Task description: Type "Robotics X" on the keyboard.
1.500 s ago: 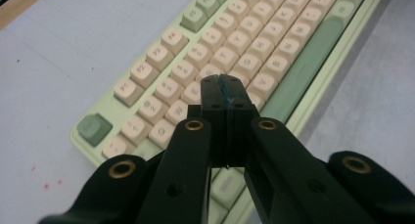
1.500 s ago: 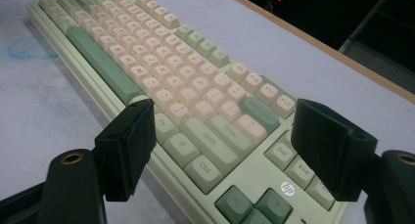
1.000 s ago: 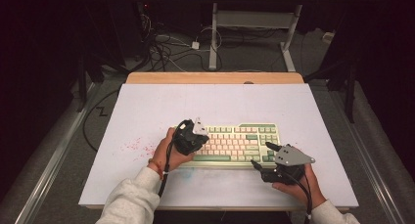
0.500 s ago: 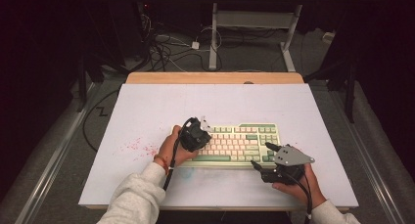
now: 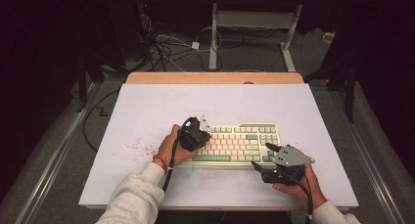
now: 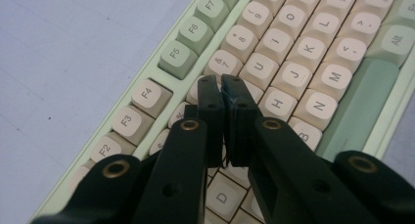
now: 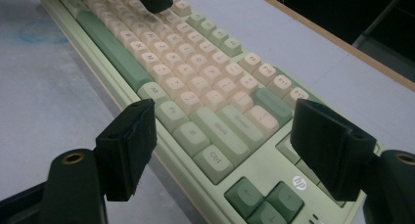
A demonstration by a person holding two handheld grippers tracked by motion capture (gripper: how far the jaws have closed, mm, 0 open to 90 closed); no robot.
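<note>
two claws at keyboard (image 5: pixel 240 143), near tabletop's front edge. left claw (image 6: pixel 221 82) closed, tips on number-row keys; right claw (image 7: pixel 222 150) open, straddling right end. press straight down, one key only.

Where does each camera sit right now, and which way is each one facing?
High view: above the person's side, looking forward and down on the table; both forearms, left tongs, right tongs.
Left gripper view: on the left tongs, shut, tips over the keyboard near 7.
Right gripper view: on the right tongs, open, facing along the keyboard's Ctrl end.
All share the keyboard.
</note>
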